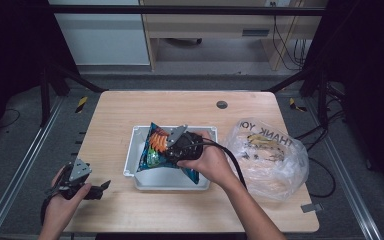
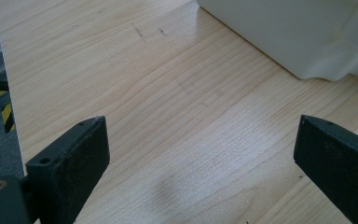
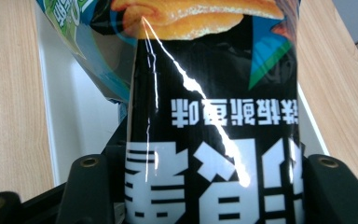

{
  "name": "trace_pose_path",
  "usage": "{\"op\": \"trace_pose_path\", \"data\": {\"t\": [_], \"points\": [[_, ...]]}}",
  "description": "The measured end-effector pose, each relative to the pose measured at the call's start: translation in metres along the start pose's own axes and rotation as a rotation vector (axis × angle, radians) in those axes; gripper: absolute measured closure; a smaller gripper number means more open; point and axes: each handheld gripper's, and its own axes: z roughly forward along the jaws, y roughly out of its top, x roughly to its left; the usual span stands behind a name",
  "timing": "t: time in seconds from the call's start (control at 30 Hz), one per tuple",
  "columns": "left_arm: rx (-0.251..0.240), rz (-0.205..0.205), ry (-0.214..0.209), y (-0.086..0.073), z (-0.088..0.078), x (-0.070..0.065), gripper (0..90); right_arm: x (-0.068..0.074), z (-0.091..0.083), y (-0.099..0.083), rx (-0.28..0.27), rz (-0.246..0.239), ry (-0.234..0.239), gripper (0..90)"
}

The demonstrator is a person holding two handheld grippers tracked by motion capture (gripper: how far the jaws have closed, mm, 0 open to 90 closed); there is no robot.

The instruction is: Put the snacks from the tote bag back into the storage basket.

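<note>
Right gripper (image 1: 176, 146) clamped on snack bag (image 1: 156, 150) over white tray (image 1: 172, 181); bag light, slick, crushable, contents fragile; hold flat end seam; left gripper (image 1: 100, 187) open, idle on table (image 1: 115, 110)

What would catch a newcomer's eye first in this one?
The glossy snack bag, blue and black with orange food pictured, is clamped in the right hand-held gripper over the white tray at the table's centre. Beside the tray, to the right, lies a crumpled clear plastic bag.
</note>
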Motion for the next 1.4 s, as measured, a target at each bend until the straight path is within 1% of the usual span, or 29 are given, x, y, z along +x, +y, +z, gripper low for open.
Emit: {"op": "trace_pose_path", "data": {"t": [0.23,0.27,0.37,0.4,0.43,0.93,0.97,1.13,1.23,1.4], "points": [[0.011,0.002,0.000,0.000,0.002,-0.001,3.0,0.000,0.005,0.000,0.010,0.000,0.005,42.2],[0.013,0.004,-0.001,0.000,0.002,-0.001,3.0,0.000,0.006,0.000,0.012,-0.007,0.007,42.2],[0.003,-0.001,-0.002,0.000,0.001,-0.001,3.0,0.000,0.008,0.000,0.014,-0.007,0.012,42.2],[0.002,0.001,-0.003,0.000,0.001,-0.001,3.0,0.000,0.009,0.001,0.018,-0.013,0.008,42.2],[0.004,0.006,-0.004,0.000,0.001,-0.001,3.0,0.001,0.010,0.001,0.020,-0.007,0.011,42.2],[0.009,0.009,-0.003,0.001,0.002,-0.002,3.0,0.002,0.015,0.003,0.017,-0.015,0.021,42.2],[0.011,0.010,-0.004,0.001,0.002,-0.002,3.0,0.002,0.016,0.002,0.019,-0.006,0.019,42.2],[0.011,0.010,-0.004,0.001,0.002,-0.002,3.0,0.001,0.020,0.001,0.030,-0.013,0.022,42.2],[0.009,0.010,-0.004,0.000,0.002,-0.002,3.0,-0.001,0.025,-0.001,0.050,-0.008,0.028,42.2],[0.010,0.009,-0.005,0.000,0.002,-0.002,3.0,0.000,0.029,-0.001,0.049,-0.007,0.031,42.2]]}}
